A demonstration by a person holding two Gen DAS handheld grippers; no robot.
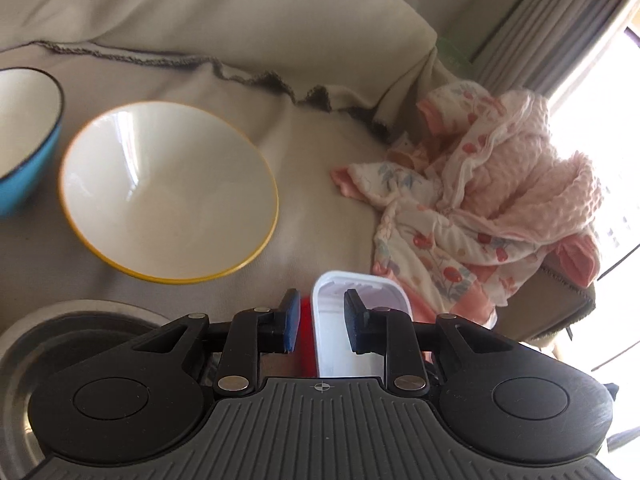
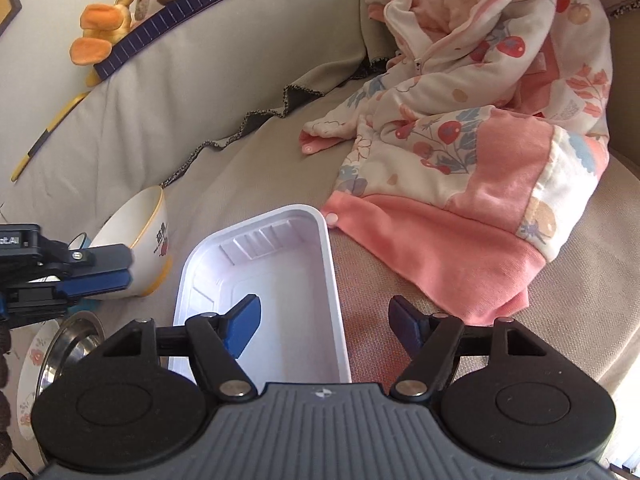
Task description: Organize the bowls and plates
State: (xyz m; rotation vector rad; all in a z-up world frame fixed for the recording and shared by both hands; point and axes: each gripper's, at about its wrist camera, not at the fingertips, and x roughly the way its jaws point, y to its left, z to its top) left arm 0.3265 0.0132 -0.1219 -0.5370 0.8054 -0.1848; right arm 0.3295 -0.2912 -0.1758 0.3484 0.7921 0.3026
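A white rectangular tray (image 1: 340, 332) (image 2: 276, 292) lies on the beige couch seat. My left gripper (image 1: 320, 318) straddles the tray's left wall, jaws narrow, with something red beside the wall; whether it clamps the wall I cannot tell. My right gripper (image 2: 326, 326) is open, straddling the tray's right wall without touching. A white bowl with a yellow rim (image 1: 168, 190) (image 2: 138, 240) stands left of the tray. A blue bowl (image 1: 24, 136) stands further left. A steel plate (image 1: 44, 340) (image 2: 70, 340) lies near left, on a floral plate (image 2: 30, 364).
A pink floral baby garment (image 1: 480, 200) (image 2: 472, 140) is heaped on the seat right of the tray. The couch back (image 2: 168, 92) rises behind, with plush toys (image 2: 104, 20) on top. A curtain and bright window (image 1: 580, 40) are at far right.
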